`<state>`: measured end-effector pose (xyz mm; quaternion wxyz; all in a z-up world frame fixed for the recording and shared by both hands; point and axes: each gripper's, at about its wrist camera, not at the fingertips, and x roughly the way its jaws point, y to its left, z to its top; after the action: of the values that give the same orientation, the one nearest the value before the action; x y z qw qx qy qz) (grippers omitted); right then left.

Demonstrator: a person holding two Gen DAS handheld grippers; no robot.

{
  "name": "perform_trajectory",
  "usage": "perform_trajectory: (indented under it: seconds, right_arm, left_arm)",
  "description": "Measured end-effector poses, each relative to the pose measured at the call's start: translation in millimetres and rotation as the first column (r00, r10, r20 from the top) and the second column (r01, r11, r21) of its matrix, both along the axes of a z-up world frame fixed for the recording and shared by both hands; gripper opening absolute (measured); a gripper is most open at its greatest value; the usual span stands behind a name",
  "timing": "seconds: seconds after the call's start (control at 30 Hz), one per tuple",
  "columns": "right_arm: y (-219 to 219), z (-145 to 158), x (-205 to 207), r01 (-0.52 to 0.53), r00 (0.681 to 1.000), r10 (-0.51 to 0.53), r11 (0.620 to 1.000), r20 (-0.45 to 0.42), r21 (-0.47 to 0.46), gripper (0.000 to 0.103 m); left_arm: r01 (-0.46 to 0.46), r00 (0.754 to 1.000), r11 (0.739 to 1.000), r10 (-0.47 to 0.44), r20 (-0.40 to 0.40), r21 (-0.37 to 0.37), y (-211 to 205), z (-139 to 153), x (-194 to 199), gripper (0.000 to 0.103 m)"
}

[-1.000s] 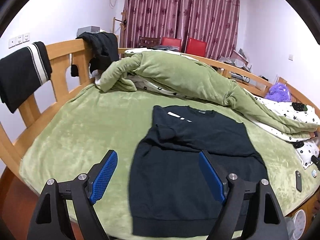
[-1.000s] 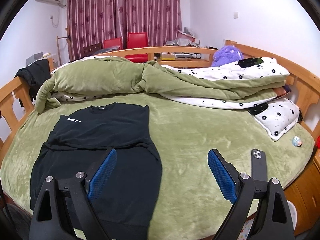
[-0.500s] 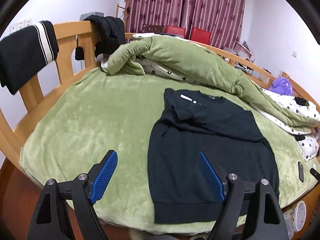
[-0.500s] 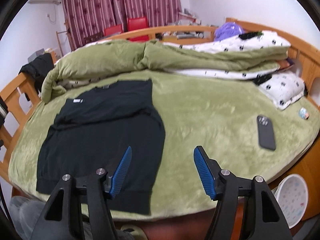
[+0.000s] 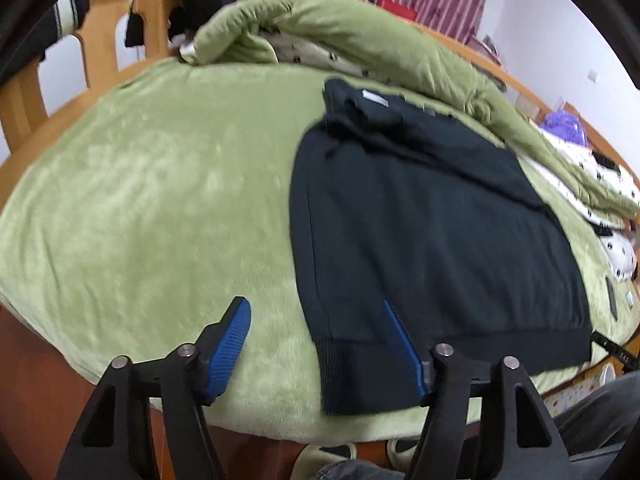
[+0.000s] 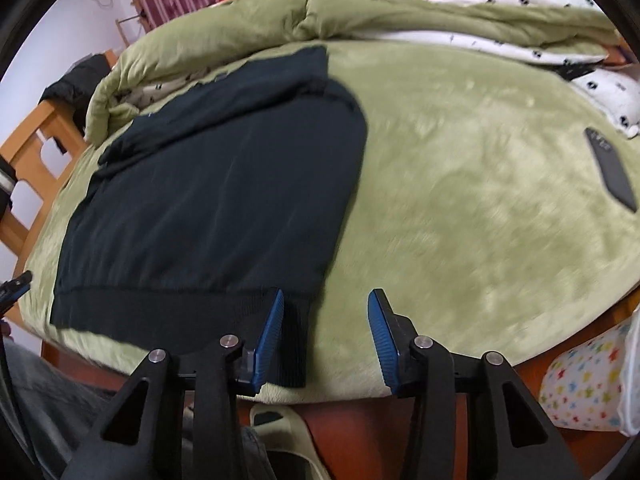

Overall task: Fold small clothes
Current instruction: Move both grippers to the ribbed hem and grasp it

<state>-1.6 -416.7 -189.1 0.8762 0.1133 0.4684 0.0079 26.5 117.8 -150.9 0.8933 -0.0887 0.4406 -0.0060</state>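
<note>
While its jaws were closing, the left tool (image 5: 316,336) hung over the near left corner of one black sweatshirt (image 5: 420,232) spread flat on the green bed (image 5: 140,200); the hem corner sat between the two blue pads, which stood apart from it. From the right wrist, the right tool (image 6: 326,320), jaws also closing and half apart, straddled the sweatshirt's (image 6: 224,200) near right hem corner. One dark phone (image 6: 610,170) lay well apart.

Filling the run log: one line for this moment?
left gripper: closing over hem corner | right gripper: closing over other corner | black sweater: flat on bed
</note>
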Motion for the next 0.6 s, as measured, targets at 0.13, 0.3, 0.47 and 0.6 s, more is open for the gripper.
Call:
perform_trajectory:
  seconds: [0.13,0.3,0.47,0.6]
  right_arm:
    - [10.3,-11.4,-3.4,-0.035,0.999,0.035,0.999,-0.001,0.040,0.044]
    - [23.4,-19.2,-5.4,-0.074,0.997,0.074,0.994,-0.001,0.075,0.045]
    - [25.9,-24.6,-1.6,-0.067,0.998,0.067,0.994,-0.004,0.082,0.045]
    - [22.6,-26.1,3.2,-0.064,0.998,0.064,0.988,0.001,0.138,0.031]
  left_arm:
    - [0.038,0.998,0.998,-0.041,-0.042,-0.059,-3.1,-23.8,-2.5,0.053]
    - [0.094,0.992,0.990,-0.102,-0.068,-0.107,-13.3,-46.2,-5.1,0.052]
    - [0.093,0.993,0.988,-0.101,-0.058,-0.123,-17.0,-51.1,-2.9,0.052]
    - [0.070,0.995,0.985,-0.080,-0.054,-0.159,-16.9,-52.1,1.7,0.043]
